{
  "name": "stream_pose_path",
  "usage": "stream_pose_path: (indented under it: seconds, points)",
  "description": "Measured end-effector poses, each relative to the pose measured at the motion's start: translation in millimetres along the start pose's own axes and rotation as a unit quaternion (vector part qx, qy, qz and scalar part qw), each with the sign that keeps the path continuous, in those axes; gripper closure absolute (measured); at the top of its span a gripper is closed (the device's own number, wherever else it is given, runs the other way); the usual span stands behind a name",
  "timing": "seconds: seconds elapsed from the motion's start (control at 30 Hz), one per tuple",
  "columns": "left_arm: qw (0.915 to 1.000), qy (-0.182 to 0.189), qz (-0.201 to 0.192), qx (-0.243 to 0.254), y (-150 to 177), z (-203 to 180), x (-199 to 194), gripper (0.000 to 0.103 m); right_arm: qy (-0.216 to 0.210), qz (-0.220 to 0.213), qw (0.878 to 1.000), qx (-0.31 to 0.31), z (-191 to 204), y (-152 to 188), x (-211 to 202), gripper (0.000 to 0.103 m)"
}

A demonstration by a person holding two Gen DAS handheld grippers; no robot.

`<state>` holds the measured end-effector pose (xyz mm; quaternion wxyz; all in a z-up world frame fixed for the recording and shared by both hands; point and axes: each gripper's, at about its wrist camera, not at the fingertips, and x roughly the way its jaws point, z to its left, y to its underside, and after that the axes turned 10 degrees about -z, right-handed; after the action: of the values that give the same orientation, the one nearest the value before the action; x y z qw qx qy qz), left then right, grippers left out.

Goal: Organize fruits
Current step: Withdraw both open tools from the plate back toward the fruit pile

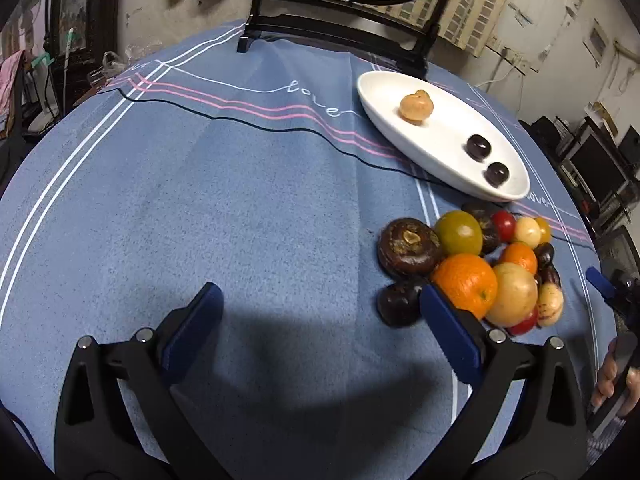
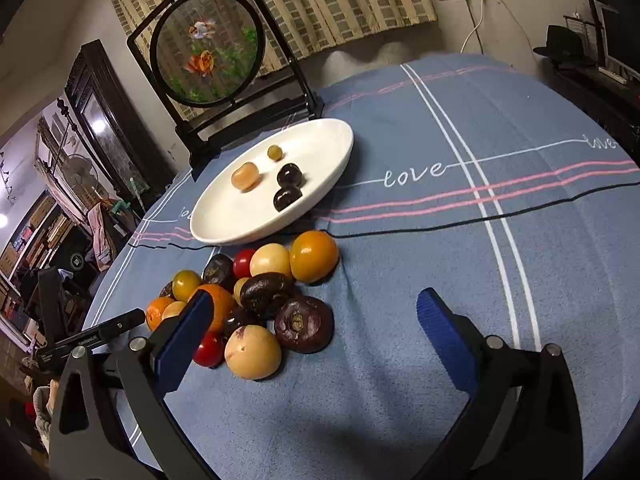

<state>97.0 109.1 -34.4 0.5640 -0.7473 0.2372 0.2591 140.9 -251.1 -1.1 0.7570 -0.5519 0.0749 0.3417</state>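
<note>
A white oval plate [image 1: 440, 152] [image 2: 320, 184] lies on the blue tablecloth and holds a pale orange fruit [image 1: 416, 107] [image 2: 245, 175], two dark round fruits [image 1: 478, 146] [image 2: 289, 175] and, in the right wrist view, a small green fruit [image 2: 274, 152]. A pile of several loose fruits lies in front of the plate: oranges [image 1: 466, 285] [image 2: 218, 304], dark brown fruits [image 1: 408, 246] [image 2: 304, 323], yellow fruits [image 2: 253, 351] and small red ones [image 2: 209, 350]. My left gripper [image 1: 320, 312] is open and empty, left of the pile. My right gripper [image 2: 316, 320] is open and empty over the pile's near edge.
A round glass goldfish ornament in a black frame [image 2: 210, 48] [image 1: 344, 20] stands behind the plate at the table's far edge. The round table's edge [image 1: 60, 128] curves on the left. Furniture and clutter [image 2: 60, 220] surround the table.
</note>
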Motion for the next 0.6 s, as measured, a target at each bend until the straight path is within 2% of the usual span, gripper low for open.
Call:
stream_pose_path:
  seconds: [0.1, 0.23, 0.27, 0.37, 0.4, 0.47, 0.53, 0.6]
  points:
    - [0.9994, 0.027, 0.002, 0.021, 3.0, -10.9, -2.2, 0.002, 0.004, 0.006, 1.0, -0.004, 0.7, 0.8, 1.8, 0.001]
    - [0.9993, 0.019, 0.022, 0.025, 3.8, -12.9, 6.0, 0.002, 0.002, 0.006, 1.0, -0.008, 1.5, 1.1, 0.7, 0.001]
    - [0.9992, -0.003, 0.023, 0.033, 2.5, -11.8, 6.7, 0.002, 0.002, 0.005, 1.0, -0.007, 1.3, 1.1, 0.3, 0.001]
    - [0.9982, -0.031, 0.005, 0.051, -2.4, 1.4, -1.4, 0.002, 0.002, 0.005, 1.0, -0.004, 0.1, 1.2, 0.0, 0.001]
    - [0.9957, -0.073, -0.013, 0.056, -4.1, 11.1, -9.1, 0.002, 0.001, 0.005, 1.0, -0.004, 0.3, 1.3, 0.1, 0.001]
    - [0.9935, -0.102, -0.022, 0.045, -5.1, 26.3, -14.9, 0.002, -0.001, 0.003, 1.0, -0.005, 1.3, 1.6, -0.7, 0.001]
    - [0.9957, -0.088, -0.028, 0.007, -4.4, 44.9, -22.2, 0.002, -0.004, 0.001, 1.0, -0.007, 2.4, 1.9, -1.6, 0.001]
    - [0.9966, -0.072, -0.041, 0.001, -4.4, 47.3, -27.8, 0.002, -0.004, 0.0, 1.0, -0.008, 3.0, 1.7, -2.1, 0.001]
